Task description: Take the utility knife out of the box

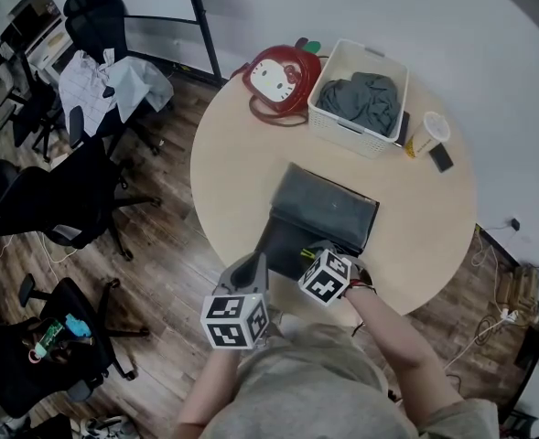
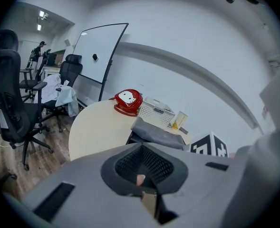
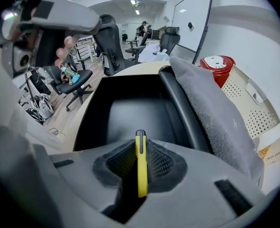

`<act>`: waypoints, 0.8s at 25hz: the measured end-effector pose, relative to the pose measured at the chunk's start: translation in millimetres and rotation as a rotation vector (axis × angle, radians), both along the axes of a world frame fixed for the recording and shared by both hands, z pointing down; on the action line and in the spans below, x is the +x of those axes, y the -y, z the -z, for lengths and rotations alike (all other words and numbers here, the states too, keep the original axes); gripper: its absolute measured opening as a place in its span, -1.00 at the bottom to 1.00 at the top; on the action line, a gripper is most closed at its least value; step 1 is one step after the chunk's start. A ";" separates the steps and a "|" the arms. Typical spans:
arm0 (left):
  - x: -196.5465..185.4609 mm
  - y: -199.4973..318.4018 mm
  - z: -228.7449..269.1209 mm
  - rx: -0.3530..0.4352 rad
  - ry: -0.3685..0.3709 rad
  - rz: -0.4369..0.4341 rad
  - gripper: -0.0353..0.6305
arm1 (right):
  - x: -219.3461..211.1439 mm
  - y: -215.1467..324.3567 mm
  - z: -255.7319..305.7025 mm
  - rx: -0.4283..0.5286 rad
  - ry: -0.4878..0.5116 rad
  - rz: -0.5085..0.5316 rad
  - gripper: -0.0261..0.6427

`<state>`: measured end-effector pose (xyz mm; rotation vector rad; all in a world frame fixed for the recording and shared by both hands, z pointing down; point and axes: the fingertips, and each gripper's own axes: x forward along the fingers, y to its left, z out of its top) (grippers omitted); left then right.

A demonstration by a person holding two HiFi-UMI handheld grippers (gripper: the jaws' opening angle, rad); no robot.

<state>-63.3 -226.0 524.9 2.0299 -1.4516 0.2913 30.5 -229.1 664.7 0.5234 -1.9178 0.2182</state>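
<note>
The black box lies open on the round table, its grey-lined lid folded back behind it. My right gripper points steeply down over the box's near end. Seen along its jaws, the right gripper is shut on the yellow utility knife, which stands upright between the pads above the dark box floor. My left gripper hovers at the table's near edge, just left of the box. In its own view the left gripper looks shut and holds nothing.
At the back of the table stand a red apple-shaped bag and a white basket with grey cloth. A cup and a phone lie to the basket's right. Office chairs stand on the wood floor at left.
</note>
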 end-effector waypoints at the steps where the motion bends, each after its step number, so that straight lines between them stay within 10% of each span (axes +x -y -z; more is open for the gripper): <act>1: -0.2 -0.7 0.5 0.001 -0.001 -0.001 -0.88 | 0.7 0.0 0.5 0.001 0.003 -0.003 -0.75; 20: -5.8 -52.5 16.7 0.048 0.002 -0.098 -0.88 | -13.0 -31.2 91.1 0.236 0.209 -0.234 -0.76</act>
